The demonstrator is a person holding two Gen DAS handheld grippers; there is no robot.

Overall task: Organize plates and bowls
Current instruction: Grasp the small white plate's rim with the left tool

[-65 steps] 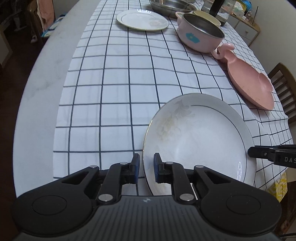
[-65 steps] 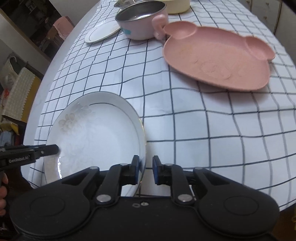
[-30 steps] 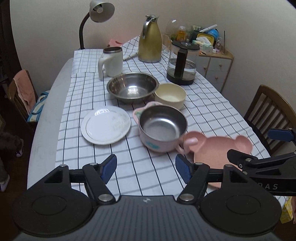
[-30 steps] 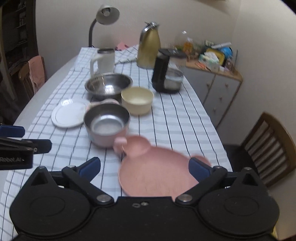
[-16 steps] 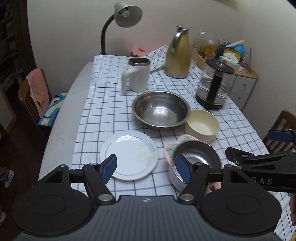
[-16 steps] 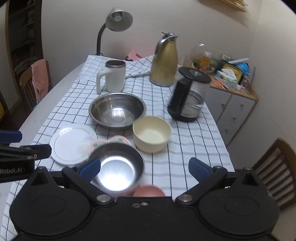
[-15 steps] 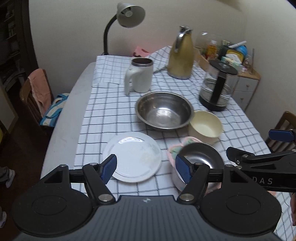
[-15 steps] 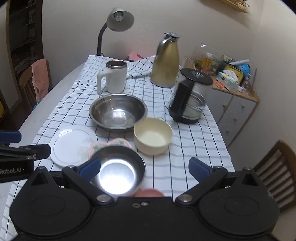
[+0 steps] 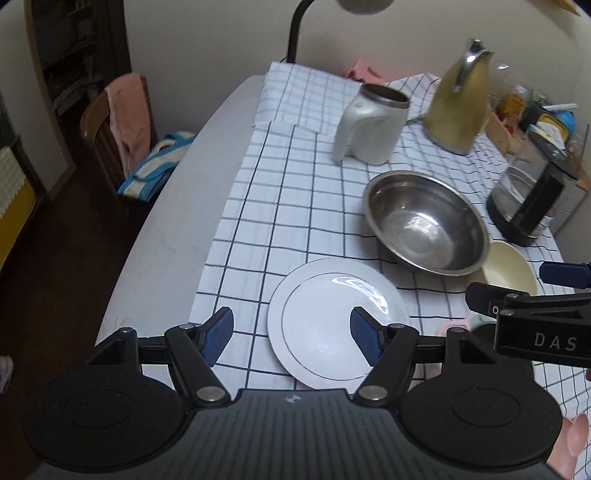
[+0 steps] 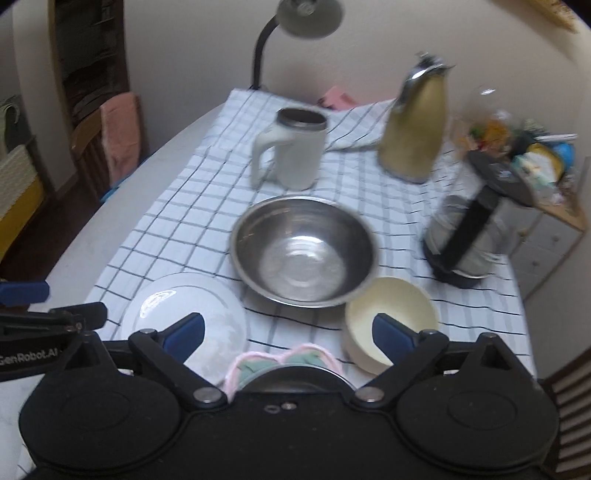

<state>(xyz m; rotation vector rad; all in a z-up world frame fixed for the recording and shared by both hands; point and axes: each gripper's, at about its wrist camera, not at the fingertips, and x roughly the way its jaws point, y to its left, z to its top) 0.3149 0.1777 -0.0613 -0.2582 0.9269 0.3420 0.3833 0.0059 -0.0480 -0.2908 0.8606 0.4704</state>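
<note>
A small white plate (image 9: 334, 317) lies on the checked tablecloth; it also shows in the right wrist view (image 10: 188, 314). Behind it stands a steel bowl (image 9: 424, 227) (image 10: 303, 251), with a cream bowl (image 9: 508, 267) (image 10: 391, 317) to its right. A pink-rimmed steel pot (image 10: 284, 363) shows just under the right gripper. My left gripper (image 9: 291, 332) is open and empty, above the white plate's near edge. My right gripper (image 10: 288, 332) is open and empty, above the pot, and it shows at the right of the left wrist view (image 9: 532, 314).
A white mug (image 9: 373, 127), a gold jug (image 9: 460, 110) and a glass coffee pot (image 9: 528, 201) stand at the back. A desk lamp (image 10: 295, 22) rises at the far end. A chair with a pink towel (image 9: 125, 114) stands left of the table.
Both grippers opened after leaving the large white plate, rose, and have moved forward along the table toward the small plate and bowls. The pink tray has dropped out of view.
</note>
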